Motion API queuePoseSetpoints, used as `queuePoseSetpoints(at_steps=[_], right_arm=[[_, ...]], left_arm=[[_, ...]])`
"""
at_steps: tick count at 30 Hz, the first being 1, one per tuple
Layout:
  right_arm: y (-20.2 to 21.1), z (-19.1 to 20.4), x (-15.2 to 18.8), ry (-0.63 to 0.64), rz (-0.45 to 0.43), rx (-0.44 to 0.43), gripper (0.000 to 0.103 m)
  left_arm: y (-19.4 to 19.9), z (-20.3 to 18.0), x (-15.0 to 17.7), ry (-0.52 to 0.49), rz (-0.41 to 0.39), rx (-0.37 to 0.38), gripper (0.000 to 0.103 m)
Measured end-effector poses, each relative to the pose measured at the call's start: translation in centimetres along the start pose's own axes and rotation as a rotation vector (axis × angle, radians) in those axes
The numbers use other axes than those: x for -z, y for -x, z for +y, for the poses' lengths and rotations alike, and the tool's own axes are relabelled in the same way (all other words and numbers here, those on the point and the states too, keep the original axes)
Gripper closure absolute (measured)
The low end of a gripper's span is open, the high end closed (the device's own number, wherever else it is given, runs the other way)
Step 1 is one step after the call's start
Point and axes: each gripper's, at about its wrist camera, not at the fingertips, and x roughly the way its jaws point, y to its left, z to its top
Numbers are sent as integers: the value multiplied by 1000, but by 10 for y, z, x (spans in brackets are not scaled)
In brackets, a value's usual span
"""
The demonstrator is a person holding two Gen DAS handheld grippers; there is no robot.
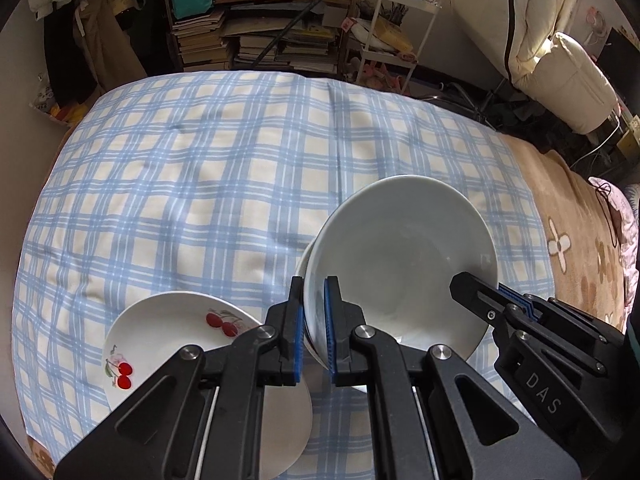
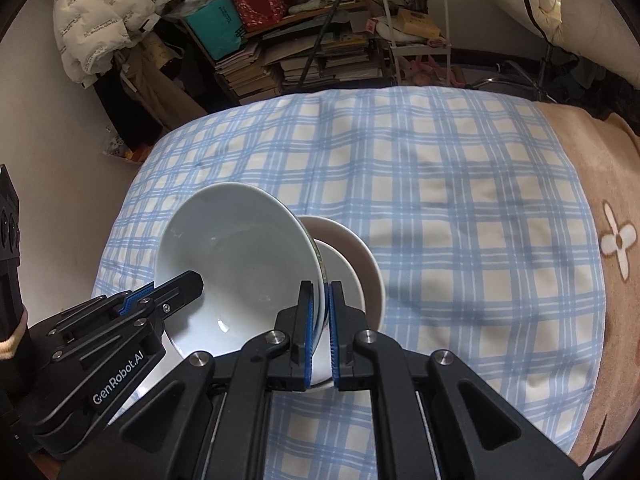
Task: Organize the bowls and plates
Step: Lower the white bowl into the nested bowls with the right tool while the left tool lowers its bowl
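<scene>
Two tools hold one pale bowl (image 1: 404, 264) between them, so we judge the task to be in the middle and not at the end. Our left tool (image 1: 314, 328) is closed on the left rim of the bowl, and our right tool (image 2: 320, 328) is closed on the opposite rim; in each view the blue pads pinch the thin wall from both sides. The bowl is tilted with its opening toward us and is lifted above the checked bedcover (image 1: 180, 184). It seems to be more than one piece: in the right view a second white rim (image 2: 360, 256) shows just behind the first, and we think two bowls are nested, but we cannot tell if the pads grip both.

One plate with cherries (image 1: 168, 336) lies flat on the bedcover, near us and to the left of the bowl, partly hidden under our left tool. It is apart from the bowl. What is left, as we judge, is to bring the bowl and this plate into one orderly place, perhaps the bowl on the plate.

Around the bed, a shelf of books (image 1: 256, 44) and a white cart (image 1: 400, 28) stand far away, and a brown blanket with flowers (image 1: 572, 240) covers the right part. Nothing stands between the bowl and the plate. The bed is soft, so dishes may lean on it.
</scene>
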Motion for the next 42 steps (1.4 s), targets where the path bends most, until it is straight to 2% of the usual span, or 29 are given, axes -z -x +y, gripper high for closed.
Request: queuePoseSetpoints(at_steps=[16, 20, 25, 27, 34, 37, 40, 42], right_arm=[[-25, -12, 7, 7, 36, 11, 94], [-28, -11, 9, 17, 52, 15, 94], [-22, -12, 8, 12, 49, -11, 91], [-20, -13, 8, 9, 45, -17, 89], [-5, -15, 8, 2, 22, -29, 84], [3, -15, 6, 0, 6, -44, 84], [10, -17, 4, -4, -2, -37, 83], [15, -21, 3, -6, -5, -26, 78]], left_arm=[[-33, -6, 14, -65, 35, -53, 92], [-32, -4, 14, -74, 34, -41, 92], [-22, -1, 18, -98, -15, -80, 89], [-21, 1, 18, -100, -11, -79, 86], [-13, 21, 19, -76, 4, -105, 84], [-6, 29, 18, -84, -10, -138, 79], [-3, 36, 15, -91, -12, -139, 70], [-3, 37, 13, -128, -16, -165, 63]])
